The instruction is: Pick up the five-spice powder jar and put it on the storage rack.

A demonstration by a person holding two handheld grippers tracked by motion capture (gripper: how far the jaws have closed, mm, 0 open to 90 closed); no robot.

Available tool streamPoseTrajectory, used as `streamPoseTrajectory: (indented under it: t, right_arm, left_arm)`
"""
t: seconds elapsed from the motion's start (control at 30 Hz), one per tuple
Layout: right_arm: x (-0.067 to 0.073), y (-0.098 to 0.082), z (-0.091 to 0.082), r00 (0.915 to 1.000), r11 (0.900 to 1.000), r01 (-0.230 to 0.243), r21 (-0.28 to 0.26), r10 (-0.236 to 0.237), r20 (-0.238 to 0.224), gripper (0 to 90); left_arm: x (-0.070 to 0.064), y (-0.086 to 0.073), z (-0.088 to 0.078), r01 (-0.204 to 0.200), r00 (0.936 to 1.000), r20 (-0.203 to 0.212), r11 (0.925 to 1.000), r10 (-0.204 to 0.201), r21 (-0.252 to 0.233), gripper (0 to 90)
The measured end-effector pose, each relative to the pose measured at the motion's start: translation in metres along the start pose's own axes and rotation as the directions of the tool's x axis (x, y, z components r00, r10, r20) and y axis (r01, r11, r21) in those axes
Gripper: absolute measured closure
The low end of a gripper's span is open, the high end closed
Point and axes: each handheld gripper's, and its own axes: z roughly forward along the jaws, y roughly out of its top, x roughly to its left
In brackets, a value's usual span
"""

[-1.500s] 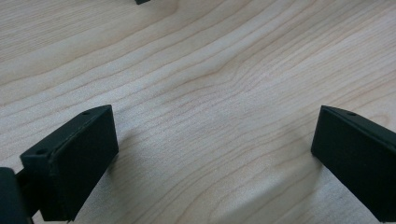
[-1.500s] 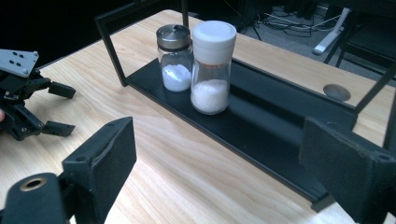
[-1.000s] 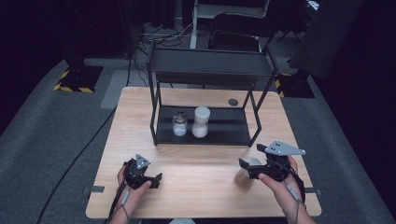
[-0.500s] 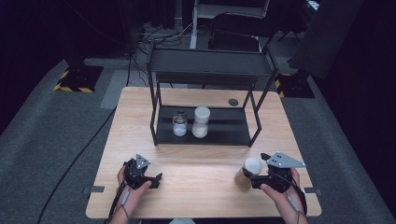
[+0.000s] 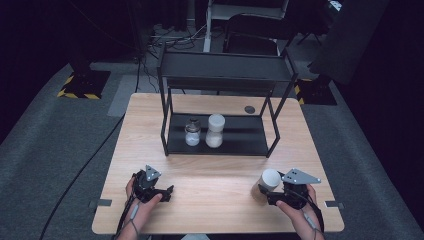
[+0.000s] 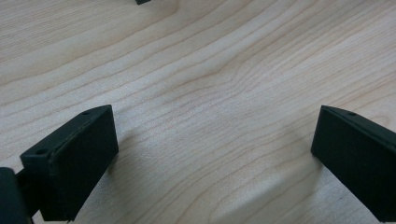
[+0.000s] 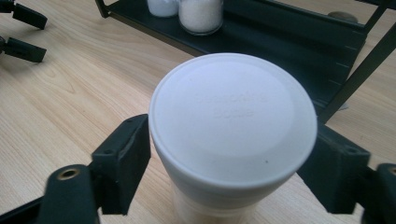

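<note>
White-lidded jar [image 7: 232, 126] stands upright on the light wood table [image 5: 210, 182], near the front right corner, clear of the black metal rack [image 5: 220, 95]. The right gripper [image 7: 232, 163] sits around it just below the lid, one black jaw on each side; the jaws have just been closing and now press against the jar's sides. In the high view the same jar [image 5: 266, 184] is at the tip of the right gripper [image 5: 272, 192], with the person's right hand [image 5: 300, 212] behind it. The left gripper [image 5: 161, 191] rests low over the front left of the table, well apart from the jar, jaws spread wide over bare wood, nothing between them. On the rack's lower shelf stand two more jars side by side: a shorter clear glass one [image 5: 192, 132] with white contents and a taller white-lidded one [image 5: 215, 130]. A small dark round disc [image 5: 249, 109] lies on the table behind the rack.
</note>
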Motion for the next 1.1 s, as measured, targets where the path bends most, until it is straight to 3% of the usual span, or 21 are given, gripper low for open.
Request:
streamPoseTrajectory:
  t: [0.13, 0.5, 1.1]
  right_arm:
    - [0.003, 0.001, 0.002, 0.9997, 1.000, 0.018, 0.007, -0.018, 0.018, 32.8]
    - [0.003, 0.007, 0.002, 0.9994, 0.999, 0.026, 0.026, -0.027, 0.020, 33.5]
    - [-0.002, 0.030, -0.010, 0.9982, 0.998, 0.057, -0.004, -0.057, 0.021, 33.5]
  left_arm:
    - [0.000, 0.000, 0.000, 0.000, 1.0000, 0.000, 1.0000, 0.000, 0.000, 0.0]
    - [0.000, 0.000, 0.000, 0.001, 1.0000, 0.000, 1.0000, -0.001, 0.000, 0.0]
    - [0.000, 0.000, 0.000, -0.001, 1.0000, 0.001, 1.0000, 0.001, 0.000, 0.0]
